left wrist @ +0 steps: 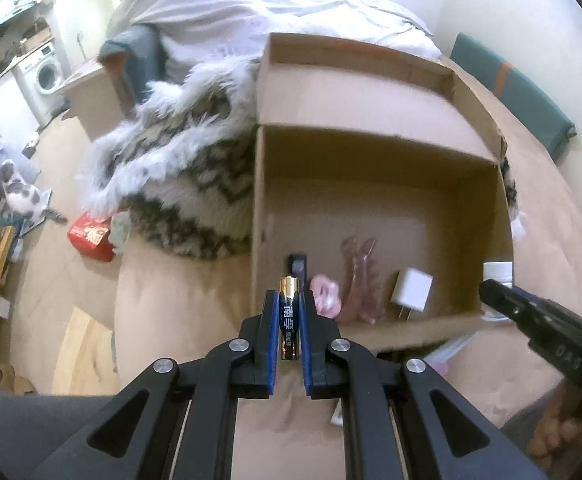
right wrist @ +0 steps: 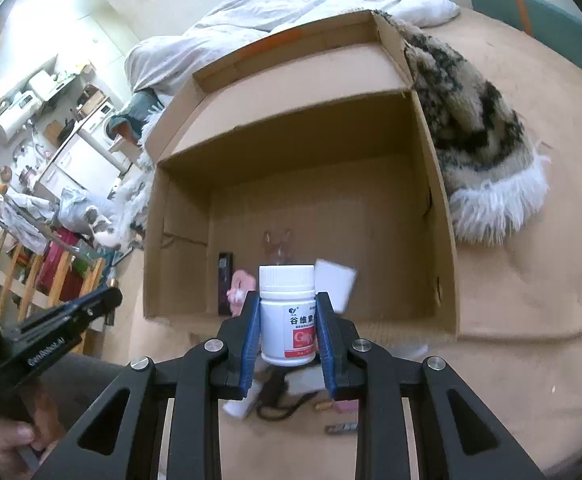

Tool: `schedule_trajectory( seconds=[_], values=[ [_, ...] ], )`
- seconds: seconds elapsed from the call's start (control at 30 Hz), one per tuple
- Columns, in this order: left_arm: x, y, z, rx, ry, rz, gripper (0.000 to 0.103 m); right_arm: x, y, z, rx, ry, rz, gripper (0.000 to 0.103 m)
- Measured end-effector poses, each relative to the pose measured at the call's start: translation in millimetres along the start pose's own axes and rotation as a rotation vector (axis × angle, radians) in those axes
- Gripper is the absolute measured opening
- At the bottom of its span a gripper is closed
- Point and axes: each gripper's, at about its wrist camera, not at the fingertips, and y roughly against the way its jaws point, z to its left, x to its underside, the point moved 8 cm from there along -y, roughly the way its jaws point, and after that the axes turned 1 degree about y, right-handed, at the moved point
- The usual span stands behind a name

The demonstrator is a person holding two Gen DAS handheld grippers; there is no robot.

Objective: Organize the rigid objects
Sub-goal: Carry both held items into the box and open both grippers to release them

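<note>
My left gripper point(left wrist: 289, 300) is shut on a gold and black battery point(left wrist: 289, 316), held upright above the near wall of an open cardboard box point(left wrist: 375, 148). My right gripper point(right wrist: 287, 300) is shut on a white pill bottle point(right wrist: 287, 312) with a red label, in front of the same box point(right wrist: 291, 128). Inside the box lie a black stick point(left wrist: 298, 266), a pink item point(left wrist: 325, 294), a pink translucent hair clip point(left wrist: 359, 280) and a white charger plug point(left wrist: 411, 290). The right gripper's tip point(left wrist: 531, 316) and the bottle's cap point(left wrist: 497, 270) show at the right of the left wrist view.
The box sits on a tan bedspread point(right wrist: 531, 280) beside a furry patterned blanket point(left wrist: 179, 176) and a white duvet point(left wrist: 231, 12). Below the right gripper lie a battery point(right wrist: 341, 428), a black cord point(right wrist: 279, 404) and a small white tube point(right wrist: 243, 402). A cat point(left wrist: 19, 196) sits on the floor.
</note>
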Motion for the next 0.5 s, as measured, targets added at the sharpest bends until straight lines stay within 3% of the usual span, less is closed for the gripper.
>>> schedule_trajectory(
  seconds=[0.27,0.5],
  values=[
    [-41,-29,-22,-0.024,-0.062,0.000,0.009,-37,-25,-13,0.020,0.005,-0.006,0.028],
    [-44,-66,-22,-0.050,-0.077,-0.005,0.009,-49,-56,-21,0.039,0.010,0.029,0.028]
  ],
)
